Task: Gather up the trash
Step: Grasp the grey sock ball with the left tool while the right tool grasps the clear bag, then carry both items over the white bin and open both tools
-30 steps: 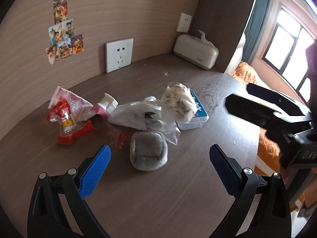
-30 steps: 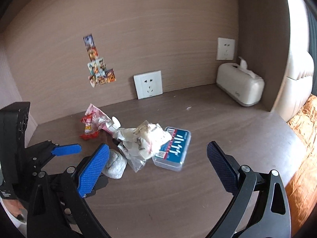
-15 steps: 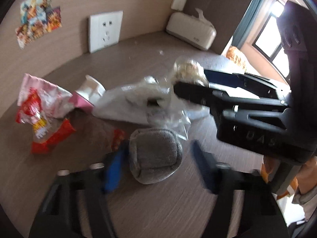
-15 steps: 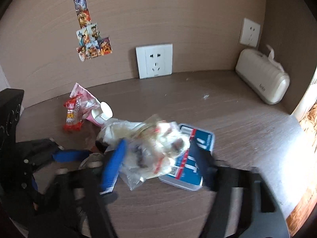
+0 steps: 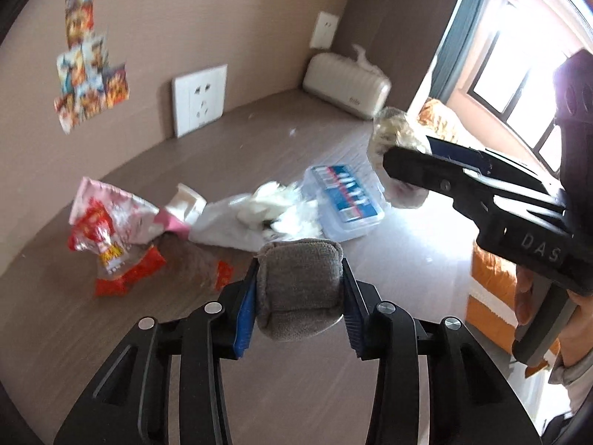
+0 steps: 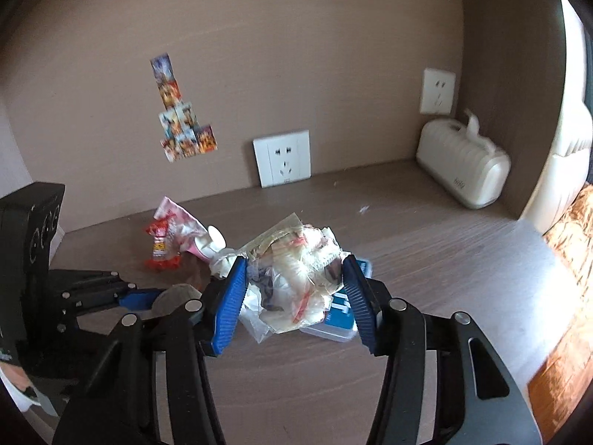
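In hand: left gripper (image 5: pixel 299 288) pinches grey folded cloth pad (image 5: pixel 299 284); right gripper (image 6: pixel 294 298) pinches crumpled clear plastic wad (image 6: pixel 292 278). Outstanding, centre-left on the brown wooden desk (image 6: pixel 426 259): red-and-pink snack wrappers (image 5: pixel 111 230), white plastic bag (image 5: pixel 237 218).

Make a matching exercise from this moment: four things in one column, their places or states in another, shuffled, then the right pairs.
Things:
1. grey cloth bundle
2. crumpled plastic wad
3. red snack wrapper
4. tissue box

Places or states:
A. lying on the desk near the back wall
B. clamped in the left tool
C. standing in the far right corner
D. clamped in the right tool

Pairs: 1-B, 2-D, 3-A, 4-C
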A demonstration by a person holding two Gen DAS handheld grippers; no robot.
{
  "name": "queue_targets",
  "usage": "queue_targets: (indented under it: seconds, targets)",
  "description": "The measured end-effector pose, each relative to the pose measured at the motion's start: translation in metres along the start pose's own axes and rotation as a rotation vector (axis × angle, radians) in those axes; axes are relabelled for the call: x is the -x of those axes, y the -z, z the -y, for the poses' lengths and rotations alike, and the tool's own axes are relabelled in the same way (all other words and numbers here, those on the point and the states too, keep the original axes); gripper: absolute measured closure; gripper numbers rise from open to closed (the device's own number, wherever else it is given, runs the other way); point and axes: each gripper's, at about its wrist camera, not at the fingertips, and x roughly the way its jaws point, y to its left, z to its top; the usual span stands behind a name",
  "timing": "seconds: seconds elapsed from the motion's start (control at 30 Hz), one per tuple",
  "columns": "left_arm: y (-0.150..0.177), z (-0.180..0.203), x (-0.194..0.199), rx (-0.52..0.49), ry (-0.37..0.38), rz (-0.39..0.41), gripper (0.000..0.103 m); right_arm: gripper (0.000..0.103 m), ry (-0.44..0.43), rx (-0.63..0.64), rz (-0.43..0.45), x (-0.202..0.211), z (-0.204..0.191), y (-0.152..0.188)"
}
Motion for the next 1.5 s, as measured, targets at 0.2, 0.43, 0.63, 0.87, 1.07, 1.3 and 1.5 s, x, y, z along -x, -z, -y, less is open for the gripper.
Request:
queue_targets:
  seconds: [0.2,0.43,0.63,0.87,1.07,1.3,1.5]
  targets:
    - [-0.006,0.038,0.012,-0.031,0.025,0.022,0.063,0.050,0.021,-0.027,0.014,0.038,0.017,0.015]
    - [-0.004,0.105,0.006,-0.114,0.094,0.004,0.063,0.051,0.066,-0.097,0.016,0.083,0.048,0.045]
    - [-0.001,0.163,-0.004,-0.198,0.156,-0.018,0.063,0.058,0.121,-0.157,0.016,0.117,0.078,0.071]
    - [0.006,0.223,-0.023,-0.271,0.229,-0.061,0.063,0.059,0.170,-0.230,0.014,0.150,0.111,0.104]
    - [0.020,0.269,-0.050,-0.342,0.284,-0.123,0.063,0.059,0.232,-0.302,-0.006,0.174,0.140,0.137]
    - [0.046,0.316,-0.093,-0.421,0.329,-0.223,0.063,0.059,0.294,-0.401,-0.047,0.189,0.176,0.181]
    - [0.075,0.348,-0.142,-0.466,0.358,-0.319,0.063,0.059,0.312,-0.480,-0.100,0.179,0.206,0.221]
